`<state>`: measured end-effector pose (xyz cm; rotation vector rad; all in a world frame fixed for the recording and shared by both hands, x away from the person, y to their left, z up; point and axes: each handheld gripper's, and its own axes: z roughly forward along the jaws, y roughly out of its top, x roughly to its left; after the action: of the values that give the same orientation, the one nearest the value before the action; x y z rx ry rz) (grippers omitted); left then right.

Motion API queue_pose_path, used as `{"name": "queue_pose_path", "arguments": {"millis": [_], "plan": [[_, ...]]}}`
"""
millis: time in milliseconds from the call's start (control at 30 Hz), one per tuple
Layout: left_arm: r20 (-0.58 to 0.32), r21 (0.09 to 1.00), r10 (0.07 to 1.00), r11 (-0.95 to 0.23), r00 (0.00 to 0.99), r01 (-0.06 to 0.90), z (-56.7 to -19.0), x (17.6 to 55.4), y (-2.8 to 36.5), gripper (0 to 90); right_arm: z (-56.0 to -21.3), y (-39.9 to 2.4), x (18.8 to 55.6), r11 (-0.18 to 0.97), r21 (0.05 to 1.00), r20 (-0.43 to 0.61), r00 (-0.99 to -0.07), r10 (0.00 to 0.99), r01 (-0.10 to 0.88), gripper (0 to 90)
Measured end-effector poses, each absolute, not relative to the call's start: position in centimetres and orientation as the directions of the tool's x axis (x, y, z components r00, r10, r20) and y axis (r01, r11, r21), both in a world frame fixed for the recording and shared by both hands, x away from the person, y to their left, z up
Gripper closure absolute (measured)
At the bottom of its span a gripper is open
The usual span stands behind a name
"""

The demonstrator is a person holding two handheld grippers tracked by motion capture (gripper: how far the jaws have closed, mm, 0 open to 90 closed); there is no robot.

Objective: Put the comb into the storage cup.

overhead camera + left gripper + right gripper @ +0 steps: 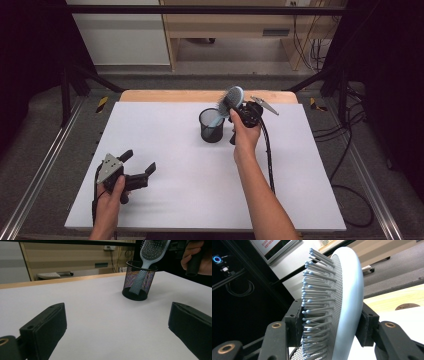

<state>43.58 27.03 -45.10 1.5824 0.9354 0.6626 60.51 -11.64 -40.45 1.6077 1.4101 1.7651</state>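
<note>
A light blue hairbrush [235, 93] stands tilted with its handle down inside a black mesh cup [211, 126] at the back middle of the white table top [175, 195]. My right gripper [229, 104] is shut on the brush head; in the right gripper view one pad presses the bristles and the other the smooth back of the hairbrush [347, 290]. My left gripper [139, 161] is held open just above the front left of the table, nothing between its jaws. Its own view looks across at the cup [138, 282] and the brush [152, 250].
A wooden table edge [200, 95] runs behind the white sheet. Metal rails [40, 165] flank the table on both sides, and black cables [350, 150] lie on the floor at the right. A pale cabinet [225, 25] stands beyond.
</note>
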Motion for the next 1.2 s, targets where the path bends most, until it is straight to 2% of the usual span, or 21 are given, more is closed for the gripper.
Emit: {"name": "queue_pose_path", "arguments": {"millis": [533, 1200], "plan": [[-0.066, 0.974, 0.852, -0.057, 0.520, 0.218, -45.09, 43.61, 27.25, 2.0, -40.46, -11.79, 60.60, -0.433, 0.826, 0.542, -0.299, 0.785, 0.360, 43.8], [-0.064, 0.974, 0.850, -0.060, 0.524, 0.218, -45.10, 43.61, 27.15, 2.0, -40.51, -11.77, 60.68, -0.431, 0.822, 0.545, -0.297, 0.784, 0.372, 34.1]]}}
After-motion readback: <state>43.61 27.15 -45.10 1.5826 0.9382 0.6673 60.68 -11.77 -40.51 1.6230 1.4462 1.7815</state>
